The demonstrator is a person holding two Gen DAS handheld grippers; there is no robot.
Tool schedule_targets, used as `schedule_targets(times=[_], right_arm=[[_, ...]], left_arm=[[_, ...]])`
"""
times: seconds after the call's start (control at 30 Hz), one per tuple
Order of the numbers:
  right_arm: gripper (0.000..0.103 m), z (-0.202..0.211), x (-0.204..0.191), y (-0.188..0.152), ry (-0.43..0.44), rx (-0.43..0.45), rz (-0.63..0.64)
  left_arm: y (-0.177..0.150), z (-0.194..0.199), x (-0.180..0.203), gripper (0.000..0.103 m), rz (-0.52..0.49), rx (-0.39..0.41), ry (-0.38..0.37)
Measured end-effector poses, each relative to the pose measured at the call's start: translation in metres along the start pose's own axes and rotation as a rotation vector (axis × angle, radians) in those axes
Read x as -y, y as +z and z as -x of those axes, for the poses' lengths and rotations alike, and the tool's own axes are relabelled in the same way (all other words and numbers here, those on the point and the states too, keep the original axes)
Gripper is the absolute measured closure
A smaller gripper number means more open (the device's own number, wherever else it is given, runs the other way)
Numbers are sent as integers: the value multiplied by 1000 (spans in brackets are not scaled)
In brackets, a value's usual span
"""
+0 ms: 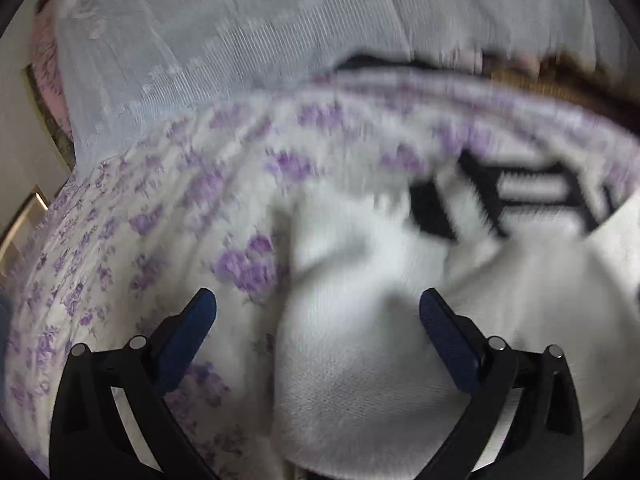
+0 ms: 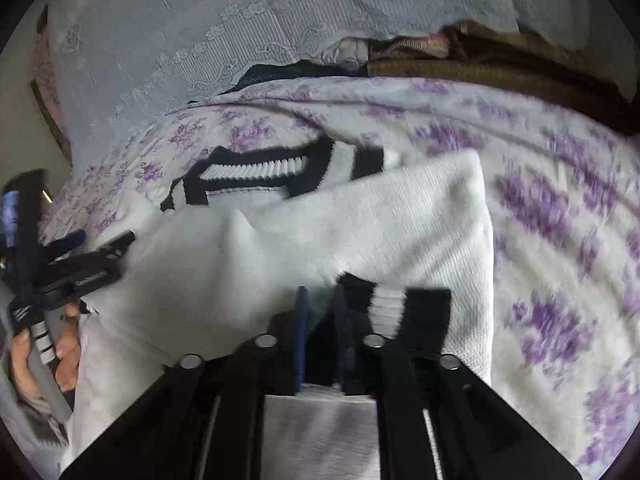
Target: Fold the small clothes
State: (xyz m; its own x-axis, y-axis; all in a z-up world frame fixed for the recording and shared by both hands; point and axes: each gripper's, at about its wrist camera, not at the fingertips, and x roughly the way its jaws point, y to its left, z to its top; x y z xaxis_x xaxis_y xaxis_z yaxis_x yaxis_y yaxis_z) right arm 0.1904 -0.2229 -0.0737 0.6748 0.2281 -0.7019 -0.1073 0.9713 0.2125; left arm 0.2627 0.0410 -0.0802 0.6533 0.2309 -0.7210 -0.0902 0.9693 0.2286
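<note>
Right gripper (image 2: 320, 304) seemingly pinches sweater (image 2: 360, 216).

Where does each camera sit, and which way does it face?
Left wrist: on the open left tool, facing the white garment on the floral sheet.
Right wrist: on the right tool, shut on the garment's black-and-white cuff; the person's left hand shows.
Both share the garment, sheet and lace cover.

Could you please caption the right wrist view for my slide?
Right gripper shut on white sweater cuff over floral sheet.
</note>
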Motion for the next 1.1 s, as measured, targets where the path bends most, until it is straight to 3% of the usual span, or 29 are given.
schedule_targets(times=[0.07, 0.1, 0.17, 0.2, 0.27, 0.4, 0.43, 0.47, 0.5, 0.53, 0.57, 0.63, 0.73, 0.8, 0.9, 0.97, 1.03, 1.07, 1.1], right_arm=[[103, 9, 15, 4, 3, 1, -94], [96, 17, 19, 5, -24, 23, -119], [94, 36, 25, 5, -14, 86, -141], [84, 40, 32, 5, -10, 88, -166], [67, 41, 48, 3, -8, 95, -243], [63, 17, 56, -1, 46, 37, -291], [63, 13, 53, -3, 35, 34, -274], [73, 9, 52, -1, 22, 38, -263], [89, 12, 51, -2, -8, 58, -265], [97, 18, 50, -2, -27, 94, -267], [98, 26, 47, -1, -19, 135, -250], [98, 38, 45, 2, -86, 183, -232], [98, 13, 62, -1, -119, 80, -256], [95, 14, 70, 0, -88, 79, -294], [90, 42, 60, 3, -164, 199, -279], [90, 48, 39, 7, -115, 219, -190], [90, 43, 21, 5, -78, 192, -127], [87, 33, 14, 5, -85, 152, -89], [77, 16, 10, 3, -105, 69, -48]], left_arm=[[2, -1, -12, 4, 58, -15, -41], [1, 2, -20, 4, 98, -6, -27], [0, 5, -34, 4, 161, 2, -38], [1, 4, -38, 4, 182, -5, -63], [1, -3, -38, 4, 186, -37, -76], [0, -4, -29, 4, 148, -43, -54], [-1, -6, -28, 4, 143, -43, -52], [-1, -6, -28, 4, 141, -45, -52], [-1, -6, -28, 4, 141, -45, -53], [-1, -5, -28, 4, 143, -45, -54], [-1, -5, -28, 4, 143, -45, -55], [-2, -5, -27, 4, 138, -44, -48], [1, -7, -23, 4, 125, -44, -35], [1, -7, -24, 4, 126, -43, -36], [0, 6, -31, 4, 160, -2, -31], [0, 23, -34, 4, 179, 54, -64], [1, 32, -27, 4, 152, 76, -133], [0, 30, -20, 4, 118, 69, -129], [-2, 21, -7, 4, 51, 40, -82]])
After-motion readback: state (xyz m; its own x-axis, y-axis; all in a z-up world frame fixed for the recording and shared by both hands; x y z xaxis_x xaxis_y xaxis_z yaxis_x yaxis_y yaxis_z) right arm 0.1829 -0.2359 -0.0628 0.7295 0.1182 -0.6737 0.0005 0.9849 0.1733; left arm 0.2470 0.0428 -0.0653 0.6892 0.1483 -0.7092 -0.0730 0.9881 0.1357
